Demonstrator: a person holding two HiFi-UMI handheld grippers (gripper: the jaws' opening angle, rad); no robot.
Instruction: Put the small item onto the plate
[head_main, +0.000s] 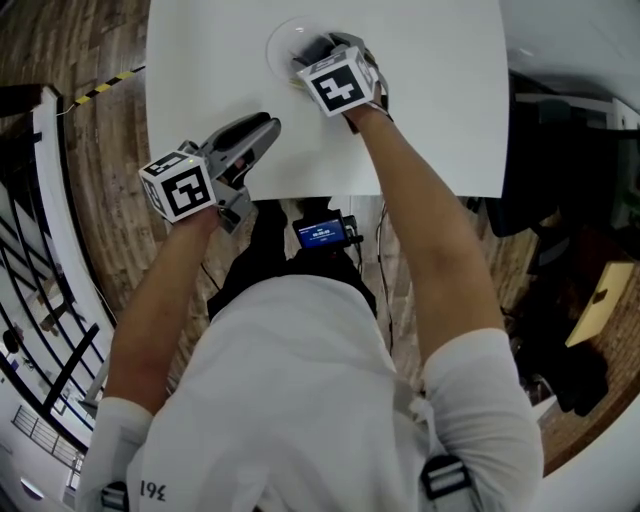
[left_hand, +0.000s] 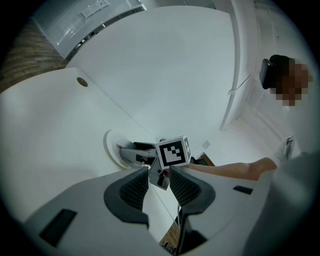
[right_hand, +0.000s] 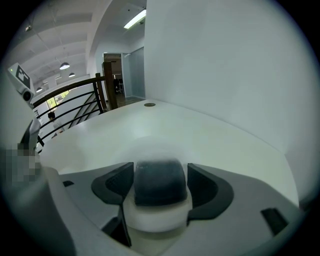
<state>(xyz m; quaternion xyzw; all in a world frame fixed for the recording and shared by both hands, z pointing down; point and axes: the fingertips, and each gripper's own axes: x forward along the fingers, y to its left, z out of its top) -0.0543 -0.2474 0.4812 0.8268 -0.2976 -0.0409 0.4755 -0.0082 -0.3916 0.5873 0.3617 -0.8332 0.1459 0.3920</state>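
A white plate (head_main: 283, 40) sits near the far edge of the white table (head_main: 440, 110). My right gripper (head_main: 318, 50) is over it, shut on the small item (right_hand: 159, 187), a piece with a dark grey domed top and a round white base. The item fills the space between both pads, and the plate (right_hand: 165, 147) shows as a pale blur just beyond it. My left gripper (head_main: 268, 127) rests low over the table near its front edge, jaws nearly together with nothing between them. From the left gripper (left_hand: 159, 172) view, the right gripper (left_hand: 131, 150) reaches over the plate (left_hand: 111, 150).
The table's front edge (head_main: 330, 193) runs just ahead of the person's body, with wood floor (head_main: 110, 130) to either side. A black railing (right_hand: 75, 97) stands beyond the table's far side. A small round grommet (left_hand: 82, 82) is set into the tabletop far from the plate.
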